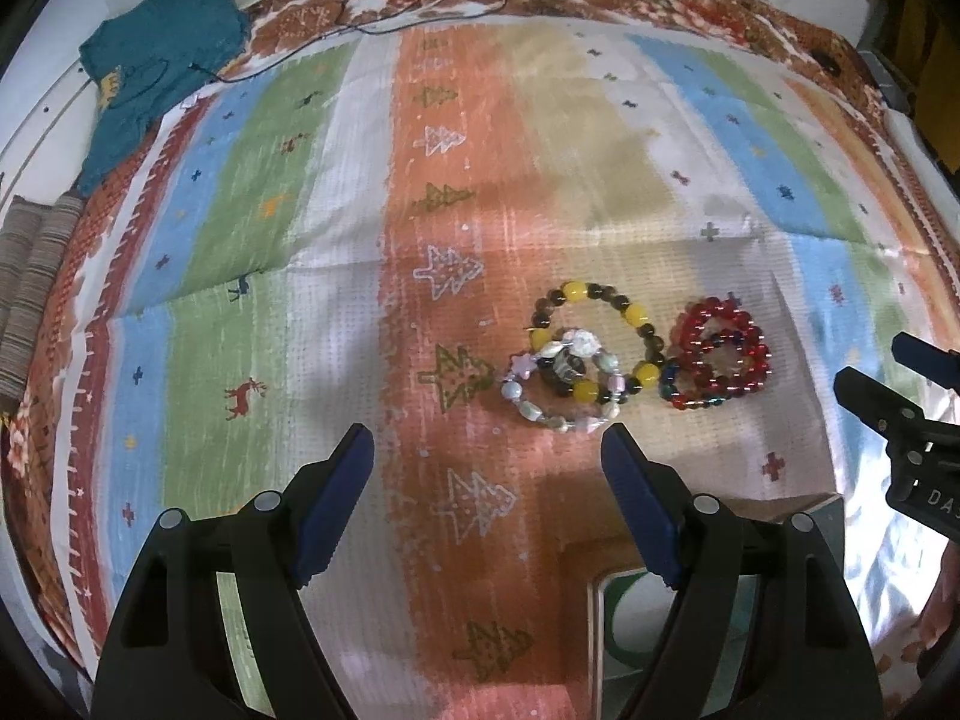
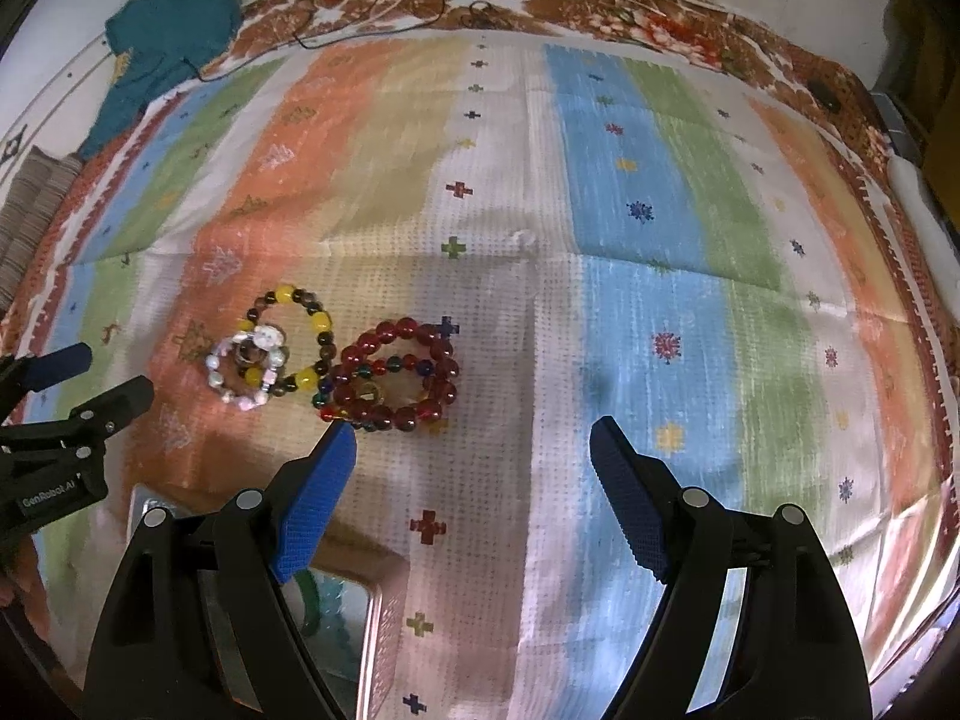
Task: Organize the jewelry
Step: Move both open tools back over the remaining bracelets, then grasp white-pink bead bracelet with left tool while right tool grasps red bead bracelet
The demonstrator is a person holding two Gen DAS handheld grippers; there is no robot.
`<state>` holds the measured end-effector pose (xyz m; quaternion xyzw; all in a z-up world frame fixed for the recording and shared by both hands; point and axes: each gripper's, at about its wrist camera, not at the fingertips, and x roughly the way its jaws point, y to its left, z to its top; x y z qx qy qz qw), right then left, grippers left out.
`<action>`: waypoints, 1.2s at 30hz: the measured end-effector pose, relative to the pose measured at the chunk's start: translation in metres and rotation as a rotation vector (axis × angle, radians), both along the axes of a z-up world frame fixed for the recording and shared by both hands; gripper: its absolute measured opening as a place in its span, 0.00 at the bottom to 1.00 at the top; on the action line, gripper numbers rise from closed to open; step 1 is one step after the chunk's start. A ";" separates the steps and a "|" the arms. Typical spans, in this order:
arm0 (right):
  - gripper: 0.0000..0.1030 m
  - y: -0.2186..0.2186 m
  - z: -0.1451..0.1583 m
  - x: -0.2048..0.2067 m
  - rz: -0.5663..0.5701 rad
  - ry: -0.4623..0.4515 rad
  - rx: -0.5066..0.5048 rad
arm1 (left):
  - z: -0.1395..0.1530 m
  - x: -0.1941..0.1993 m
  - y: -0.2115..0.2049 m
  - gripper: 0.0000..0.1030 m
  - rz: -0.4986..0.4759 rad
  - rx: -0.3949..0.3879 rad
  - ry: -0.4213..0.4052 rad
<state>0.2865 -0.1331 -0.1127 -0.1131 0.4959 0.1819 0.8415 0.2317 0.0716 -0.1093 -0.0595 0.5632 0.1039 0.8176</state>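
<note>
Left gripper (image 1: 487, 447): pitched steeply down over the striped cloth (image 1: 336, 192), jaws spread wide, nothing between the blue pads (image 1: 336, 504).
Right gripper (image 2: 472, 441): same steep downward tilt, jaws wide apart and empty; its left pad tip sits just short of the red bracelets.
Relative pose: the two grippers hang side by side, each catching the other at its frame edge.
Yellow-and-dark bead bracelet (image 1: 594, 339): flat on the cloth, ahead of the left gripper's right finger.
Pastel bead bracelet (image 1: 561, 390): overlaps the yellow one's lower left; a small dark item lies inside the ring, too blurred to name.
Red bead bracelets (image 2: 396, 375): stacked heap touching the yellow bracelet's right side.
Tray (image 2: 378, 618): rim visible beneath the grippers, nearer than the jewelry; contents unclear.
Teal garment (image 1: 159, 60): far left corner, well apart.
</note>
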 end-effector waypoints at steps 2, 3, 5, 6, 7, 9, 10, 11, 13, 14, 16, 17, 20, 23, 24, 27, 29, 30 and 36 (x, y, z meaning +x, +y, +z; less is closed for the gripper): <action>0.78 0.002 -0.003 0.003 0.004 0.005 -0.014 | -0.006 0.004 0.003 0.75 0.003 0.000 0.014; 0.78 0.004 -0.004 0.004 0.006 0.009 -0.019 | -0.008 0.005 0.004 0.75 0.003 0.000 0.019; 0.78 0.006 -0.006 0.006 0.009 0.011 -0.024 | -0.012 0.008 0.006 0.75 0.006 0.000 0.030; 0.78 0.008 -0.007 0.007 0.010 0.012 -0.030 | -0.014 0.009 0.007 0.75 0.008 0.000 0.034; 0.78 0.009 -0.008 0.008 0.011 0.014 -0.034 | -0.016 0.011 0.007 0.75 0.010 -0.002 0.039; 0.78 0.011 -0.011 0.012 0.010 0.017 -0.040 | -0.021 0.014 0.009 0.75 0.013 -0.004 0.051; 0.78 0.011 -0.012 0.014 0.006 0.018 -0.041 | -0.024 0.015 0.009 0.75 0.014 -0.006 0.056; 0.78 0.011 -0.013 0.016 0.001 0.021 -0.041 | -0.026 0.016 0.010 0.75 0.015 -0.010 0.061; 0.78 0.011 -0.016 0.020 -0.010 0.032 -0.039 | -0.030 0.018 0.012 0.75 0.018 -0.026 0.068; 0.78 0.010 -0.018 0.022 -0.016 0.042 -0.031 | -0.031 0.019 0.013 0.75 0.020 -0.032 0.071; 0.78 0.011 -0.021 0.025 -0.019 0.060 -0.019 | -0.033 0.020 0.015 0.74 0.028 -0.043 0.077; 0.78 0.012 -0.022 0.027 -0.019 0.067 -0.016 | -0.035 0.021 0.017 0.74 0.034 -0.051 0.080; 0.78 0.015 -0.027 0.030 -0.017 0.078 -0.024 | -0.042 0.024 0.019 0.73 0.044 -0.059 0.094; 0.78 0.019 -0.032 0.033 -0.011 0.087 -0.032 | -0.047 0.027 0.020 0.73 0.042 -0.055 0.104; 0.78 0.019 -0.033 0.034 -0.009 0.089 -0.034 | -0.048 0.028 0.021 0.73 0.042 -0.054 0.106; 0.78 0.021 -0.035 0.036 -0.001 0.094 -0.043 | -0.052 0.033 0.023 0.73 0.047 -0.052 0.110; 0.68 0.024 -0.037 0.036 0.007 0.093 -0.056 | -0.054 0.036 0.025 0.73 0.049 -0.063 0.112; 0.67 0.025 -0.038 0.038 0.008 0.100 -0.056 | -0.055 0.037 0.026 0.72 0.049 -0.065 0.113; 0.61 0.027 -0.044 0.043 0.013 0.111 -0.066 | -0.065 0.048 0.035 0.69 0.050 -0.048 0.128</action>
